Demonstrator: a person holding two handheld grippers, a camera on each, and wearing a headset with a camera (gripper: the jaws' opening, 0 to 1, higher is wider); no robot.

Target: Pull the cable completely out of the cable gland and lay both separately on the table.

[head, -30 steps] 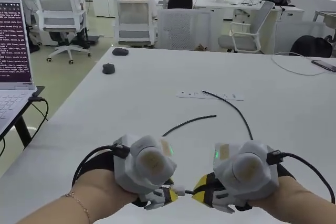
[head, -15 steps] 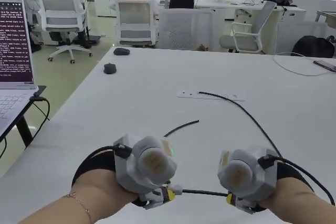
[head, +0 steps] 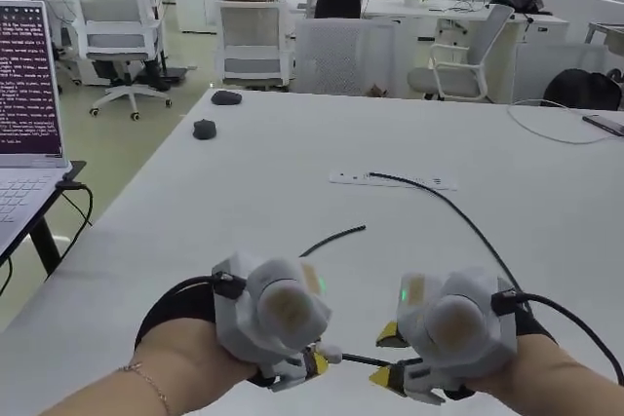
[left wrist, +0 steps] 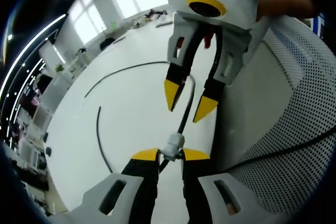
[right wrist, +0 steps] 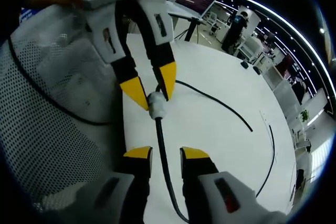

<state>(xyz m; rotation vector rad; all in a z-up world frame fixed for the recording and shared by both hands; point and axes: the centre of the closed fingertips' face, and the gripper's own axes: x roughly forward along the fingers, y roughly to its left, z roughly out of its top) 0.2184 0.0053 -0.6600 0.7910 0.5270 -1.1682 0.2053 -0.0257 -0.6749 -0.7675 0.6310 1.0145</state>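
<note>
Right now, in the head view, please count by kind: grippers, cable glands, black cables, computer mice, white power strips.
Grippers: 2, left gripper and right gripper
Cable gland: 1
Black cable: 1
Computer mice: 2
White power strip: 1
Total: 7

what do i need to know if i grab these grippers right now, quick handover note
Left gripper: shut on the cable gland, near the front edge of the table.
Right gripper: open, jaws either side of the cable close to the gland, not gripping.
Done: nothing laid down; the cable runs through the gland.
Left: close right on the cable, pull it fully out, lay both apart on the table.
</note>
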